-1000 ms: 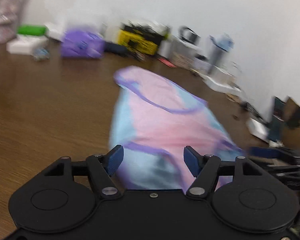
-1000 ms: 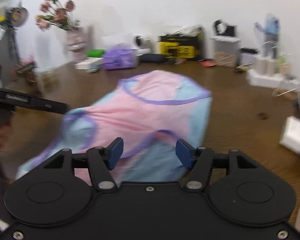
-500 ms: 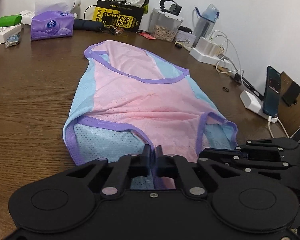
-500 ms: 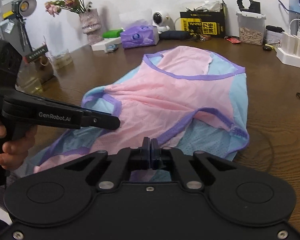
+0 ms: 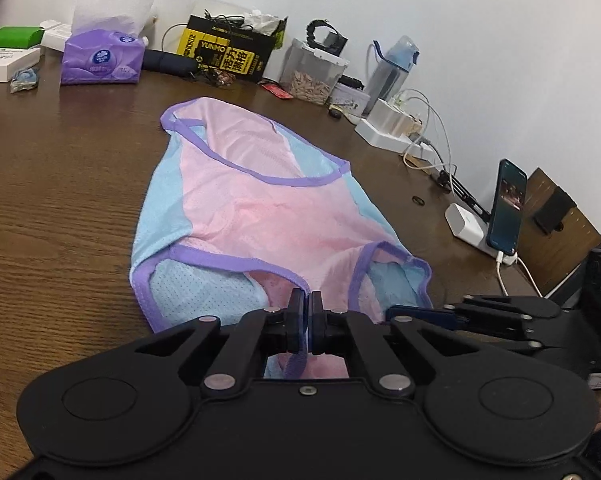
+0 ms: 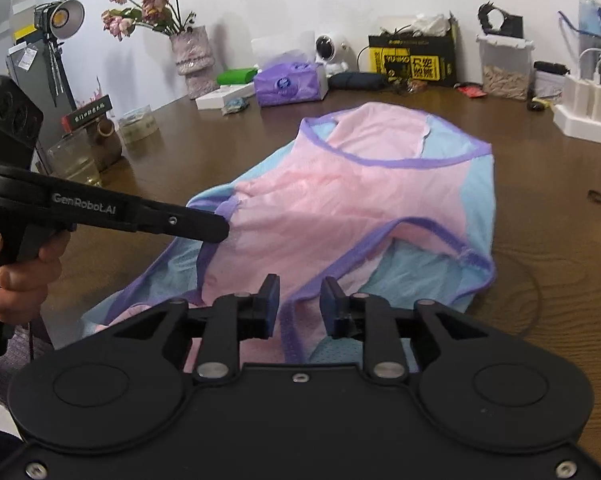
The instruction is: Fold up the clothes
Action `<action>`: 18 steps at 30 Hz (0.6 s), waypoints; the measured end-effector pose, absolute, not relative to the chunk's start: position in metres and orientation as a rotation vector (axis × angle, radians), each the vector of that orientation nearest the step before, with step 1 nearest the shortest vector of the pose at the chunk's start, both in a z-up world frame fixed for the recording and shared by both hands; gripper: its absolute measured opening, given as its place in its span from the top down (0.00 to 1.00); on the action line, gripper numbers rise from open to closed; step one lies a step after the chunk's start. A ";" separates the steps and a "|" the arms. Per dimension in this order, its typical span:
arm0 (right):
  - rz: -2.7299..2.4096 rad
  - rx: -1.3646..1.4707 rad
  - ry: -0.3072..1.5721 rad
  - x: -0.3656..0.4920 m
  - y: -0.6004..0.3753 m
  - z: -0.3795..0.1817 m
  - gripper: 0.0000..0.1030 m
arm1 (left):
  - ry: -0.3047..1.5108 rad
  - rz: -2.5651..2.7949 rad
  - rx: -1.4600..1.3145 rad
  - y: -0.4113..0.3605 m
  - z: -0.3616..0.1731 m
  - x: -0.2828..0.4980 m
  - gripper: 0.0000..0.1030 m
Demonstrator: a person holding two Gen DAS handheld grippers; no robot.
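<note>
A pink and light-blue sleeveless top [image 5: 260,220] with purple trim lies flat on the brown wooden table [image 5: 60,200], its neckline at the far end. My left gripper [image 5: 308,320] is shut on the purple trim at the near edge of the top; a strip of trim shows between its fingers. In the right wrist view the left gripper [image 6: 216,232] reaches in from the left, held by a hand [image 6: 16,280]. My right gripper [image 6: 299,308] has its jaws opening; the purple strap [image 6: 292,340] lies between and below them, and the pads do not press on it.
Along the far wall stand a purple tissue box [image 5: 100,60], a yellow-black box [image 5: 228,52], a clear jar [image 5: 312,76], a water bottle [image 5: 392,68] and a power strip [image 5: 392,132]. A phone [image 5: 508,208] stands at the right. A vase of flowers [image 6: 192,60] stands far left.
Both grippers went from open to shut on the near edge of the top. Since then the right jaws have parted again, while the left stays shut.
</note>
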State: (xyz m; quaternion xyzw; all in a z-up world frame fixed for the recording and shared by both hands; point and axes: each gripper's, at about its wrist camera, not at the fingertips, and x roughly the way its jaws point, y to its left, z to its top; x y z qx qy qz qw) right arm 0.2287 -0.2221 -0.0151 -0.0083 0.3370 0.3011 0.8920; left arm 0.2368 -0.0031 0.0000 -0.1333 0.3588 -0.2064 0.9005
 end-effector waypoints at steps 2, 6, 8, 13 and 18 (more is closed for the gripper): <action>0.614 -0.009 0.711 0.233 -0.222 -0.019 0.74 | 0.740 -0.425 -0.279 -0.001 0.001 0.237 0.99; 0.612 -0.043 0.707 0.232 -0.216 -0.021 0.74 | 0.742 -0.416 -0.283 0.002 0.001 0.239 0.99; 0.612 -0.108 0.695 0.226 -0.208 -0.022 0.74 | 0.745 -0.415 -0.285 0.001 0.000 0.240 0.99; 0.582 -0.223 0.649 0.216 -0.195 -0.022 0.94 | 0.744 -0.410 -0.283 -0.001 0.000 0.240 0.99; 0.560 -0.186 0.579 0.206 -0.204 -0.007 0.94 | 0.721 -0.401 -0.278 0.002 0.009 0.234 0.99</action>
